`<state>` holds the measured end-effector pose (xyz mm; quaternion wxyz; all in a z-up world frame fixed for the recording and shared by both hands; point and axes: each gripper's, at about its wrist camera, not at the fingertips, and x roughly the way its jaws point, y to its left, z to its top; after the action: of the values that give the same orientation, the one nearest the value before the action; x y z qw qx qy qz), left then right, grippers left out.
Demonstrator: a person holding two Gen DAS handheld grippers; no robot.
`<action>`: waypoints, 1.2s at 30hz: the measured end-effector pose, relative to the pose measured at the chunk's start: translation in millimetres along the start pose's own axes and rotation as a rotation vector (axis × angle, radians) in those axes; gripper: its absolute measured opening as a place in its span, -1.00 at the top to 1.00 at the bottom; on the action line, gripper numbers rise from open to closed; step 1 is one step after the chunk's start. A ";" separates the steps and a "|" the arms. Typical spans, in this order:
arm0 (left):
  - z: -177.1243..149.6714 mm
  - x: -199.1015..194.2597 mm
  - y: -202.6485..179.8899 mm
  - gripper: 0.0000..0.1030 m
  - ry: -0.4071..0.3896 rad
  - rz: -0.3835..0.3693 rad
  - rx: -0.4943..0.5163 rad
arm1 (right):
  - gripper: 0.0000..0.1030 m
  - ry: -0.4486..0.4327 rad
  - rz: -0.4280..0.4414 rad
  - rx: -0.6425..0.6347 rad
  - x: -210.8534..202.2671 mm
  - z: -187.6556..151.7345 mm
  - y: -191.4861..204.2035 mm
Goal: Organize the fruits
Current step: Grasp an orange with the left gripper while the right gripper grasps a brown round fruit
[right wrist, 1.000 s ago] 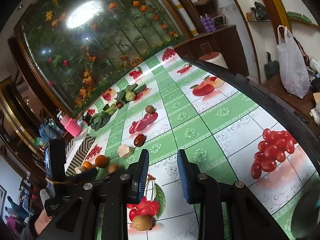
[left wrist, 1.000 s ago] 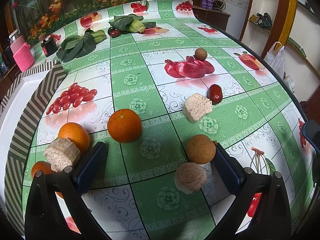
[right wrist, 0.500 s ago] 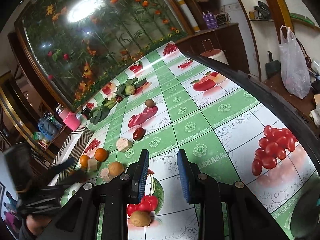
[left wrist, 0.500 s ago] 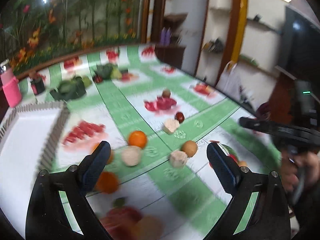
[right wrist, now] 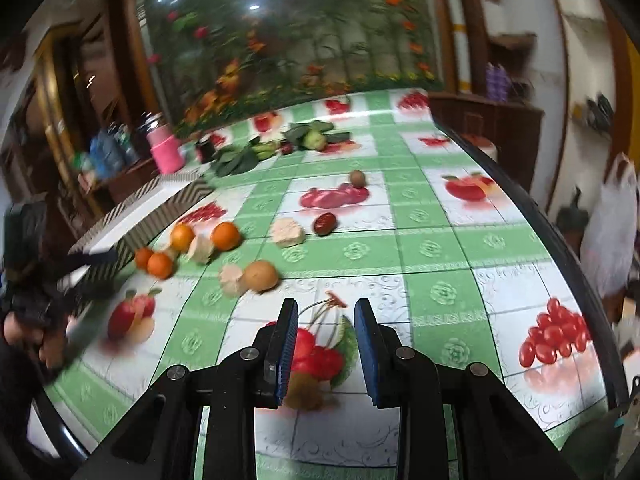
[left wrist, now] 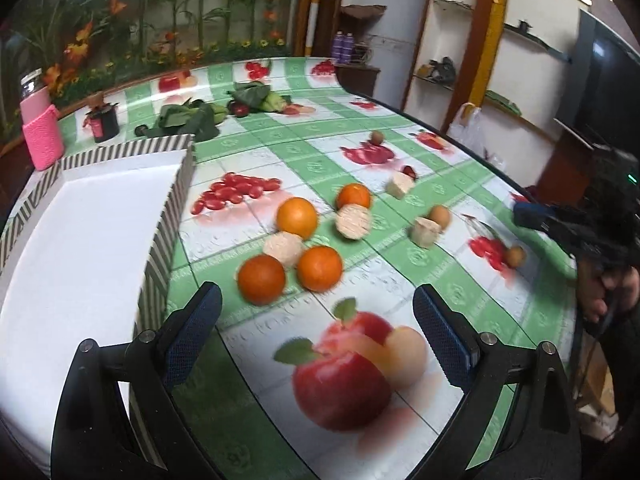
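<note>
From the left wrist, our left gripper (left wrist: 316, 332) hangs wide and empty over the table (left wrist: 400, 280); four oranges (left wrist: 297, 217) lie loose beside the tray (left wrist: 168, 216), which holds nothing we can see.

From the right wrist, our right gripper (right wrist: 326, 348) stands narrowly parted, holding nothing, above a printed cherry; the date (right wrist: 325, 224) and kiwi (right wrist: 357, 178) lie well beyond. Sorting looks barely begun.

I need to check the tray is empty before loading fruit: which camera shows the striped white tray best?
The left wrist view: the tray fills its left side, its bare white floor visible. The right wrist view catches only a blurred, far-off rim.
</note>
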<state>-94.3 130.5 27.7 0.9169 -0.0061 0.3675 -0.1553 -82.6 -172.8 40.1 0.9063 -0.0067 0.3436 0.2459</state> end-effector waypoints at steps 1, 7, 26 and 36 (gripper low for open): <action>1.7 3.5 0.9 -0.73 0.007 0.009 -0.006 | 0.46 0.001 0.014 -0.015 -0.1 -1.2 1.3; 8.2 20.4 15.1 -0.53 0.048 0.036 -0.050 | 0.46 0.013 0.122 -0.094 -8.5 -8.5 8.9; 8.6 26.8 28.4 0.42 0.091 0.178 -0.044 | 0.46 0.052 0.103 -0.104 -12.5 -24.6 6.6; 10.0 -4.7 11.8 0.42 -0.100 0.165 -0.009 | 0.46 0.094 0.094 -0.155 -6.1 -23.8 13.0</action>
<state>-87.5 142.1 36.7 0.9437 0.0124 0.3214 -0.0773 -107.1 -168.3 27.8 0.8734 -0.0724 0.3655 0.3137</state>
